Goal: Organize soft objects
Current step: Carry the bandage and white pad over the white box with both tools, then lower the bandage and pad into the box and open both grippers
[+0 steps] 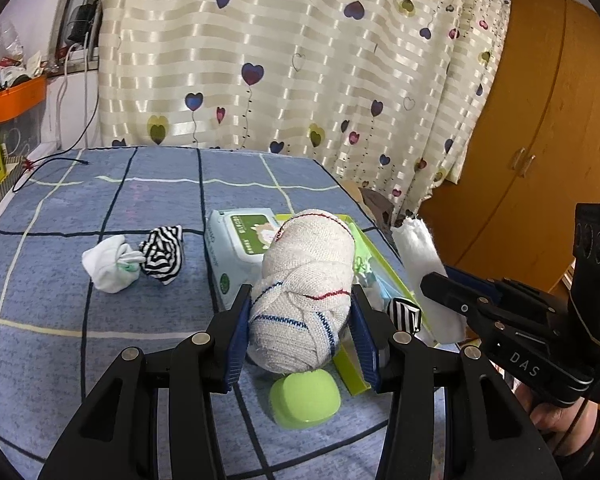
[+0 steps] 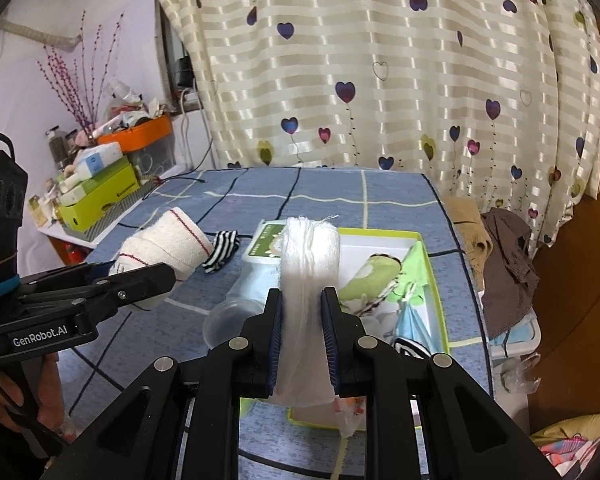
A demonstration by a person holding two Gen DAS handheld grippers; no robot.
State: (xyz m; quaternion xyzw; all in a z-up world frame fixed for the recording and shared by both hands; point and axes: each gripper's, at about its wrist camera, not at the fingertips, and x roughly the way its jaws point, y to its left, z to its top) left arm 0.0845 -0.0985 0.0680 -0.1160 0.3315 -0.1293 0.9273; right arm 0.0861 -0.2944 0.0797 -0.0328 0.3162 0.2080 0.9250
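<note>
Heart-print curtains hang behind the blue checked tabletop (image 1: 60, 280). Left of the green tray (image 2: 440, 280) lie a white sock ball (image 1: 108, 266) and a striped sock ball (image 1: 162, 256). The left gripper (image 1: 300, 320) has its jaws clamped on a knotted cloth bundle (image 1: 304, 280) above the tray's near-left corner. The right gripper (image 2: 302, 320) pinches a white folded cloth (image 2: 308, 280) over the tray. Its loose lower end could snag the tray's rim and unfold.
</note>
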